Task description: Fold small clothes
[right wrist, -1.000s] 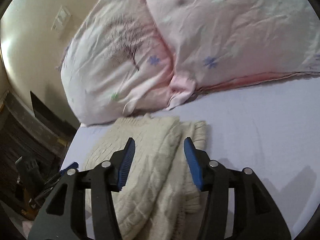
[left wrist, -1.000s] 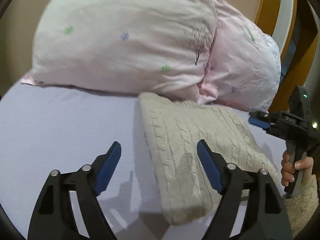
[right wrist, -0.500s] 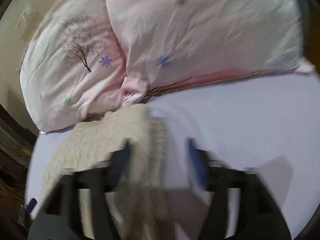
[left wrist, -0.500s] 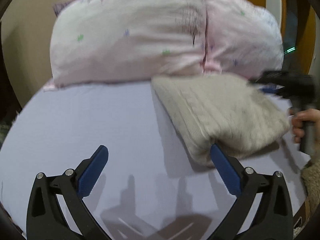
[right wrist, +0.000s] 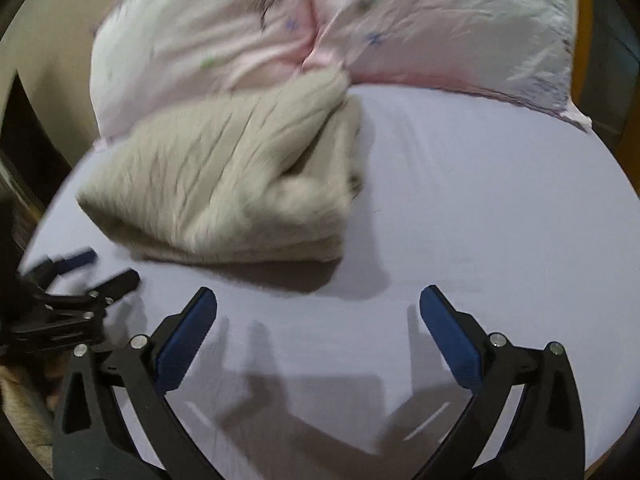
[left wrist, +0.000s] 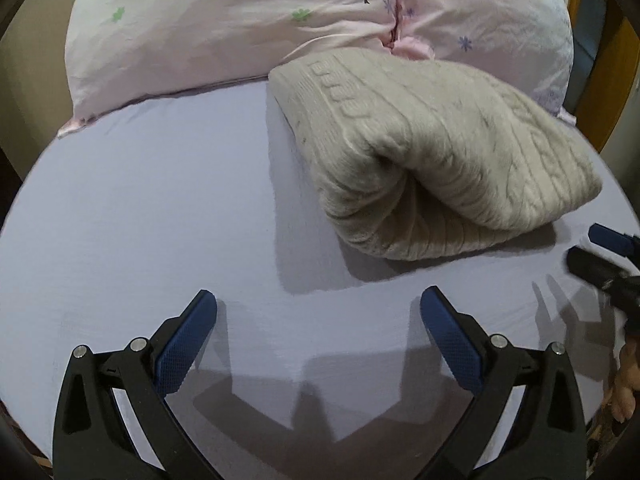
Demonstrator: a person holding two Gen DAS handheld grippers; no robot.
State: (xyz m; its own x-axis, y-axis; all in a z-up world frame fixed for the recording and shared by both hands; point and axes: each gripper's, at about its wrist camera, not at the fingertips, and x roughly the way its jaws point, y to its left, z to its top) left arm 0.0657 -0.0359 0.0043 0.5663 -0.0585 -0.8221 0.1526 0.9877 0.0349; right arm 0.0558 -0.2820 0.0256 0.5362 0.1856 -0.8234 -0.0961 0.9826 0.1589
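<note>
A folded cream cable-knit sweater (left wrist: 432, 152) lies on the lilac bed sheet (left wrist: 140, 208), its far end against the pillows. In the right wrist view the sweater (right wrist: 240, 184) is blurred, at centre left. My left gripper (left wrist: 318, 312) is open and empty, hovering over bare sheet short of the sweater's near end. My right gripper (right wrist: 318, 312) is open and empty, also over bare sheet, with the sweater ahead to its left. The right gripper shows at the right edge of the left wrist view (left wrist: 600, 252); the left gripper shows at the left edge of the right wrist view (right wrist: 100, 268).
Two pink floral pillows (left wrist: 224, 28) (left wrist: 492, 20) lean against the headboard behind the sweater. A wooden frame (left wrist: 612, 80) stands at the far right. The sheet (right wrist: 480, 208) stretches right of the sweater in the right wrist view.
Both grippers have pulled back from the sweater toward the near part of the bed and opened wider. The sweater now lies alone, folded.
</note>
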